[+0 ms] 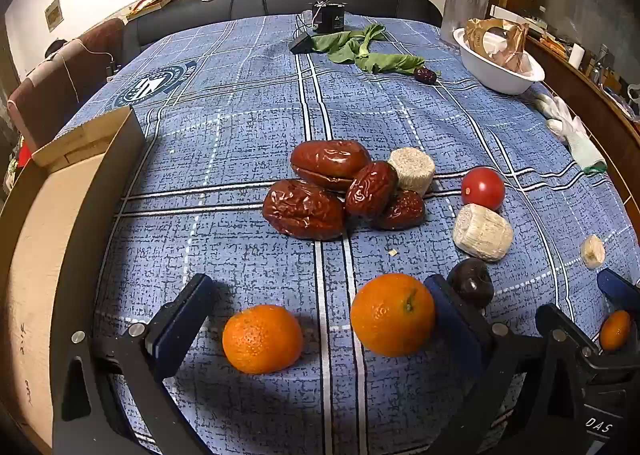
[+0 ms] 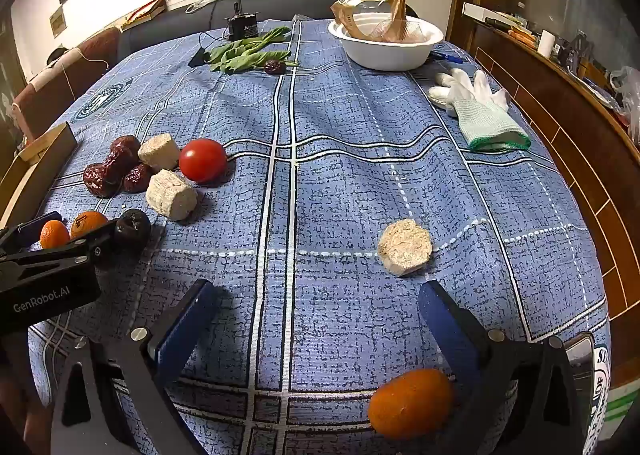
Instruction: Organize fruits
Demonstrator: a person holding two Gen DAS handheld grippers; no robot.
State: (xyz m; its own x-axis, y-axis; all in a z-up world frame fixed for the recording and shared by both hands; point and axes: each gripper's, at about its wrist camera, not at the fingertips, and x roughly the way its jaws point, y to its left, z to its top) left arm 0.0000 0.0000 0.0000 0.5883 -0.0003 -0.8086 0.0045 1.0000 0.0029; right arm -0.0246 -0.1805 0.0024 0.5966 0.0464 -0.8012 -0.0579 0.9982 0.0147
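Surface: blue plaid tablecloth [image 1: 240,159], cardboard box [image 1: 48,215] at its left edge.
Left gripper [image 1: 320,295]: jaws spread wide, two oranges [image 1: 262,339] [image 1: 393,314] between them, neither gripped.
Beyond left jaws: dates [image 1: 332,187], tomato [image 1: 483,187], dark plum [image 1: 470,282].
Right gripper [image 2: 316,303]: jaws spread, third orange [image 2: 410,403] against the right finger's inner base.

Oranges: I see two round glossy orange mandarins [image 1: 262,339] [image 1: 393,314] side by side on the cloth.
Dates: wrinkled dark-red dried jujubes [image 1: 320,185] piled together behind them.

Warm indoor light, soft shadows under fruit, strong fisheye bending, dark vignetted corners, sharp centre
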